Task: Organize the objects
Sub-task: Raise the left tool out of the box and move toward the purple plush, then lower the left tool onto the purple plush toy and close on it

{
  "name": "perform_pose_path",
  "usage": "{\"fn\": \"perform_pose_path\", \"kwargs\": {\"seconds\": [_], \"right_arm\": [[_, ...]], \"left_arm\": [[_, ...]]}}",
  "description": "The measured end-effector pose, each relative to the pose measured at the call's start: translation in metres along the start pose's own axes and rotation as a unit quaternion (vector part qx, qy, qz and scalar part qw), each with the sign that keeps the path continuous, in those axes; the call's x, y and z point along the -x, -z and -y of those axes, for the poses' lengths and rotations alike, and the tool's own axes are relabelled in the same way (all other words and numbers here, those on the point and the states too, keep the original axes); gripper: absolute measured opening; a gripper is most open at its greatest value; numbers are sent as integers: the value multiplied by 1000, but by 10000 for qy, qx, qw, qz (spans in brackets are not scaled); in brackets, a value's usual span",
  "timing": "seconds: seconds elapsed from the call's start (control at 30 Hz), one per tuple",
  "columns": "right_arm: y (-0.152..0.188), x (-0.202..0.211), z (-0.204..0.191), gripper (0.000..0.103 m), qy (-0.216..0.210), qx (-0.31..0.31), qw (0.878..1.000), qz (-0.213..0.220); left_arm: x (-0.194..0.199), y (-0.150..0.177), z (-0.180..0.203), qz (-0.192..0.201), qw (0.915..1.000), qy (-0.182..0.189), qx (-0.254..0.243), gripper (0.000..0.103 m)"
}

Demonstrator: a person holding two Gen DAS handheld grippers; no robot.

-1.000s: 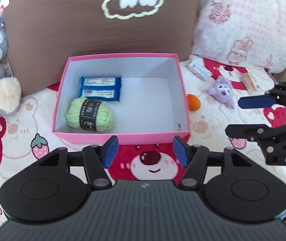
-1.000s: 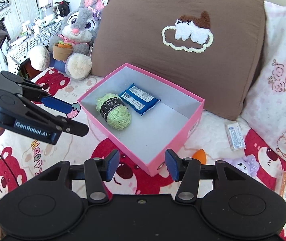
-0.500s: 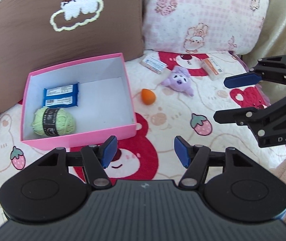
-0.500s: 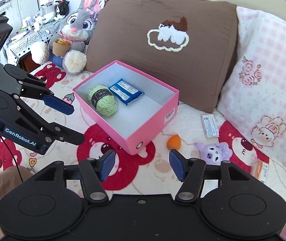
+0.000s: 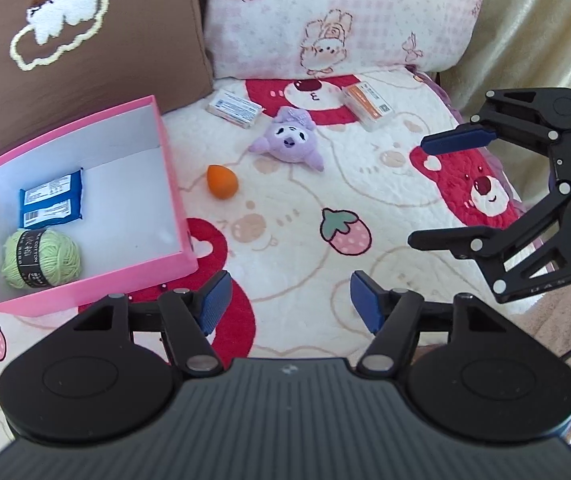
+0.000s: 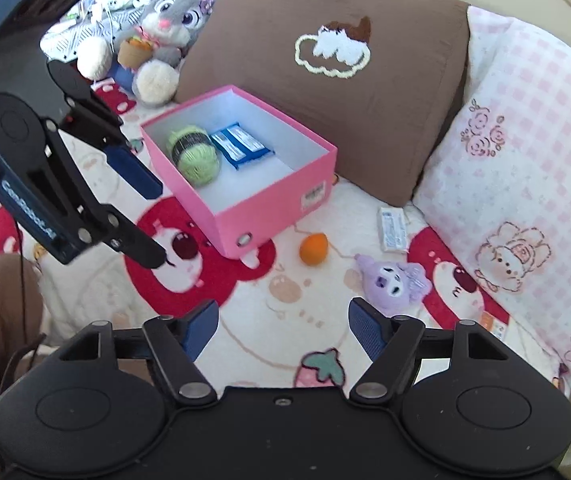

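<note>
A pink box (image 5: 89, 282) (image 6: 269, 216) on the bed holds a green yarn ball (image 5: 41, 258) (image 6: 195, 158) and a blue snack packet (image 5: 51, 198) (image 6: 241, 148). To its right on the blanket lie an orange egg-shaped sponge (image 5: 222, 181) (image 6: 314, 249), a purple plush (image 5: 287, 144) (image 6: 395, 280), a white packet (image 5: 235, 109) (image 6: 393, 229) and an orange-and-white packet (image 5: 367, 106). My left gripper (image 5: 287, 304) (image 6: 153, 220) hovers over the blanket right of the box, jaws opening, nothing between them. My right gripper (image 6: 283, 330) (image 5: 439, 190) hangs near the purple plush, jaws opening and empty.
A brown pillow (image 6: 325, 80) stands behind the box and a pink checked pillow (image 5: 345, 16) (image 6: 525, 184) behind the loose items. A grey rabbit plush (image 6: 165, 28) sits at the far left. A beige curtain (image 5: 533, 20) closes the right side.
Both grippers have swung right, away from the box and over the loose items on the blanket. The right gripper's jaws have spread noticeably wider; the left's slightly.
</note>
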State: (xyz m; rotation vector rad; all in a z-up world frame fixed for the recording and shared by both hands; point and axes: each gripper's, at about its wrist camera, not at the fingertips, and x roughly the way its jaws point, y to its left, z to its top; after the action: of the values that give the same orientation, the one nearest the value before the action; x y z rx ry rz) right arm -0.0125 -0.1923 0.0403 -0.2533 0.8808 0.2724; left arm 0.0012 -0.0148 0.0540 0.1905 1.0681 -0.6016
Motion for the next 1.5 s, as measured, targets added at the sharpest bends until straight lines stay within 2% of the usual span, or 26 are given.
{"fn": "perform_pose_path", "kwargs": {"seconds": [0.1,0.23,0.33,0.43,0.5,0.57,0.83,0.97,1.13,1.2,1.3,1.5], "right_arm": [[8,-3,11,77,15,-110,9999,25],[17,-9,21,83,186,-151,9994,234],[19,-19,27,83,130,-237,9996,4],[20,-22,29,83,117,-115,9999,-28],[19,-23,31,85,154,-42,9999,16],[18,-27,35,90,189,13,9997,125],[9,-62,57,90,258,266,9992,138],[5,-81,74,90,273,288,9989,229],[8,-113,93,90,261,291,9985,376],[9,-126,99,89,324,239,9981,456],[6,-145,96,90,978,365,9936,440],[9,-167,95,90,778,604,9936,547]], "left_arm": [[-10,-7,4,-49,10000,42,8,67],[-24,-21,6,-18,9999,66,109,69],[-36,-32,4,-52,9998,71,202,70],[-45,-42,2,-77,9994,149,300,70],[-51,-47,2,-38,9993,148,333,73],[-57,-52,0,67,9989,161,427,83],[-90,-65,-16,93,9961,222,853,89],[-104,-68,-22,378,9953,222,863,92],[-126,-73,-32,645,9889,284,1307,93],[-141,-75,-36,506,9870,455,1457,93],[-155,-78,-44,406,9829,621,1684,93],[-178,-88,-52,546,9799,604,1819,91]]}}
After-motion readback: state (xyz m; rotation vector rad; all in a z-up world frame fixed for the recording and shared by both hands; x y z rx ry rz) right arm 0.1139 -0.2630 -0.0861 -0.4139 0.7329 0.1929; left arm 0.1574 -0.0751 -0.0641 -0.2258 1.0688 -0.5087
